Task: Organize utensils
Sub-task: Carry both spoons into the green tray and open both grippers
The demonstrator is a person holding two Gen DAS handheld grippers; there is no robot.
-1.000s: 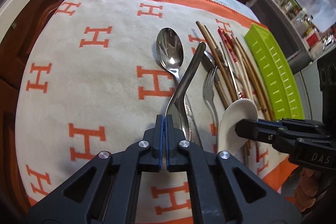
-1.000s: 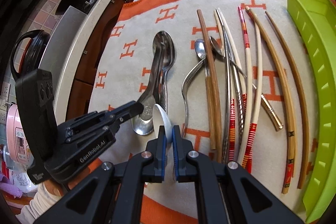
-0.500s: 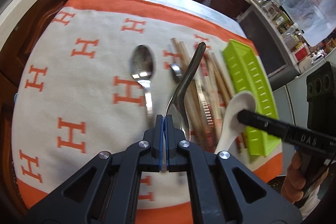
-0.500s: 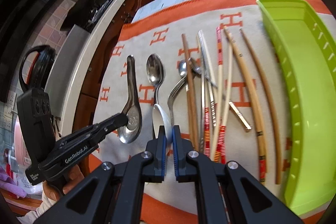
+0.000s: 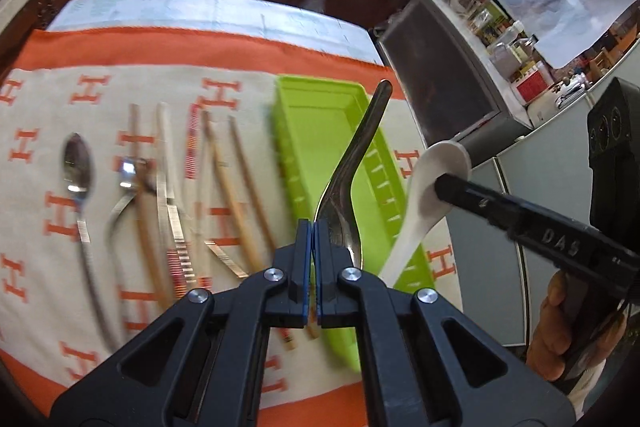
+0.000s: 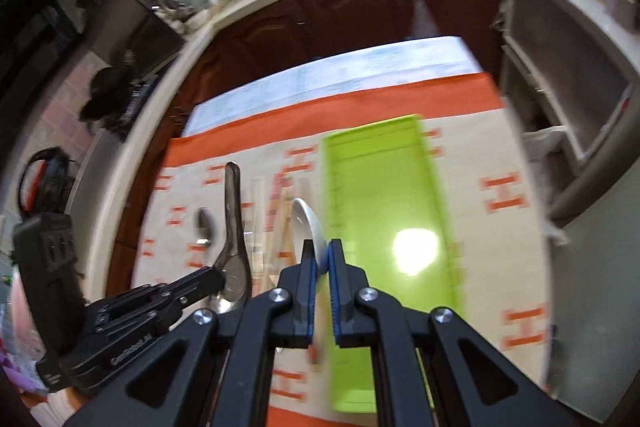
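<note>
My left gripper (image 5: 311, 227) is shut on a metal ladle-style spoon (image 5: 356, 163), held in the air over the green tray (image 5: 320, 115). My right gripper (image 6: 319, 259) is shut on a white ceramic spoon (image 6: 308, 223), held above the tray's left rim (image 6: 332, 211). The white spoon (image 5: 432, 179) and the right gripper also show in the left wrist view, at the tray's right side. The left gripper with the metal spoon (image 6: 234, 227) shows in the right wrist view. The tray interior (image 6: 384, 211) is bare.
On the cream and orange H-patterned cloth (image 5: 100, 227) lie a steel spoon (image 5: 78, 171), a fork (image 5: 120, 203) and several chopsticks (image 5: 236, 195) left of the tray. Dark cabinets (image 6: 360, 11) and cluttered counters surround the table.
Both grippers have lifted and swung right with their spoons, from over the utensil pile to over the green tray. The views are motion-blurred.
</note>
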